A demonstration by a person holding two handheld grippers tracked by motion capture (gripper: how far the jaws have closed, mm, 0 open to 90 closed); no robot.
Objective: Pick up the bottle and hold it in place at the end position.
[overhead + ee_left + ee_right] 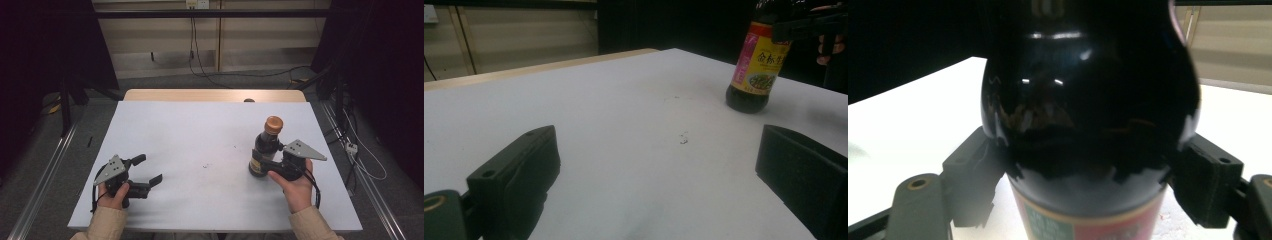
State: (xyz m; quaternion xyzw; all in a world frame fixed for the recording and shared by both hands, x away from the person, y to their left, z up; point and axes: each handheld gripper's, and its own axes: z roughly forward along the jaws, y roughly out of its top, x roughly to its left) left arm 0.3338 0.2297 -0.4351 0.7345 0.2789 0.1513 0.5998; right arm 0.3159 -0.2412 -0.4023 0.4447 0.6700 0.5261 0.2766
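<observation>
Bottle (265, 148) of dark sauce, brown cap on top, standing upright on the right half of the white table (200, 145), and the right gripper (274, 162) is on it from the person's side. Looking along that gripper's own jaws, the dark glass body (1088, 110) sits squarely between them, with one pad against the left flank and the other against the right flank, just above the red and green label: a grip on the bottle's shoulder, jaws standing part-way in at bottle width. Right hand (296, 187) wrapped around the gripper body, its grey three-cornered plate jutting out to the right. From the left gripper view the bottle (756, 65) shows its yellow and pink label and its base down on the tabletop. Over on the left side, the left gripper (148, 172) rests low near the table's front edge in the left hand (114, 192), well apart from the bottle. Its jaws stand wide apart with bare white surface between them and nothing held. A few small dark specks (206, 165) mark the middle of the table, between the two grippers.
</observation>
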